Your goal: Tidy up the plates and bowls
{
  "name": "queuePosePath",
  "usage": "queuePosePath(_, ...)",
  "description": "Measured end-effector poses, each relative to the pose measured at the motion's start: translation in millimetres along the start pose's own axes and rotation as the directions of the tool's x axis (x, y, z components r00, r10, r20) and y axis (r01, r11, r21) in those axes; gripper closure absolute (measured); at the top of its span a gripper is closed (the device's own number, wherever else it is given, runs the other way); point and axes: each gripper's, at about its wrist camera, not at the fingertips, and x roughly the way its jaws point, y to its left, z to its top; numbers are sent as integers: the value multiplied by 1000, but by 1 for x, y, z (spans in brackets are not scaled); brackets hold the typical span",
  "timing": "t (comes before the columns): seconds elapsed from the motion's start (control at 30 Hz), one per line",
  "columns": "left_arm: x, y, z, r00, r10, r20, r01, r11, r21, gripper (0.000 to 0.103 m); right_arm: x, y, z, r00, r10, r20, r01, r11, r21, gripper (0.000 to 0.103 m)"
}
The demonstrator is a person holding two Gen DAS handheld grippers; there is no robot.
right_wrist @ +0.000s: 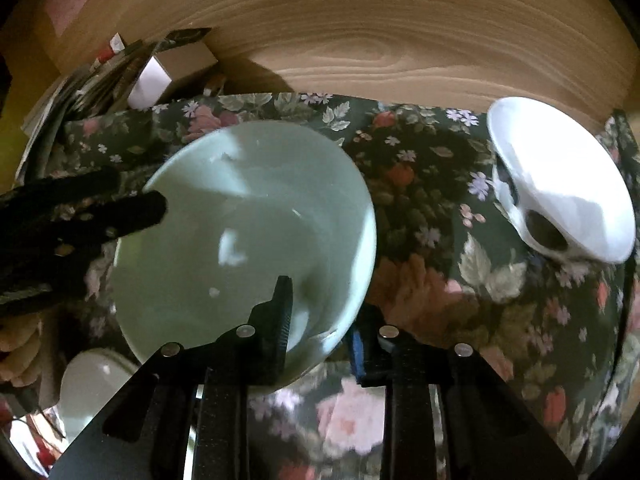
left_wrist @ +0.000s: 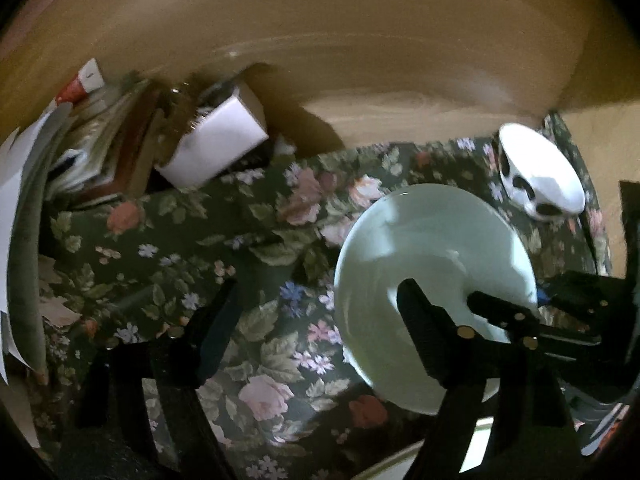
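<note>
A pale green bowl [right_wrist: 248,236] is held tilted above the floral tablecloth [right_wrist: 432,208]. My right gripper [right_wrist: 320,320] is shut on its near rim, one finger inside and one outside. In the left wrist view the green bowl [left_wrist: 432,248] sits at the right, with the right gripper's fingers [left_wrist: 496,312] on its rim. My left gripper [left_wrist: 320,312] is open; its right finger lies over the bowl's inside, its left finger over the cloth. A white bowl with dark spots [right_wrist: 560,184] lies tilted at the far right, also in the left wrist view [left_wrist: 540,172].
A white box [left_wrist: 216,144] and a pile of books and papers [left_wrist: 92,152] stand at the back left against the wooden wall [right_wrist: 360,40]. Another white dish [right_wrist: 92,384] sits low at the left, under the green bowl.
</note>
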Motion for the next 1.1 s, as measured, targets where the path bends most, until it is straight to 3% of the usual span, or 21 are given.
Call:
queuePosePath(0.23, 12, -12, -5, 998, -28, -63, 30, 999, 33, 38, -17, -9, 18, 999, -1, 39, -1, 999, 41, 77)
queuePosePath(0.4, 21, -17, -7, 995, -44, -90, 48, 998, 45, 59, 15, -7, 31, 999, 23, 37, -26, 996, 82, 77)
queuePosePath(0.57, 28, -22, -10, 993, -50, -107, 56, 997, 59, 74, 23, -6, 33, 998, 59, 36, -62, 994, 92, 78)
queuePosePath(0.87, 25, -25, -11, 996, -46, -74, 51, 996, 72, 77, 10, -5, 28, 997, 42, 59, -48, 993, 106, 78)
queuePosePath(1.1, -5, -27, -14, 998, -59, -9, 60, 994, 88, 77, -18, 0, 26, 993, 36, 111, -47, 994, 99, 78)
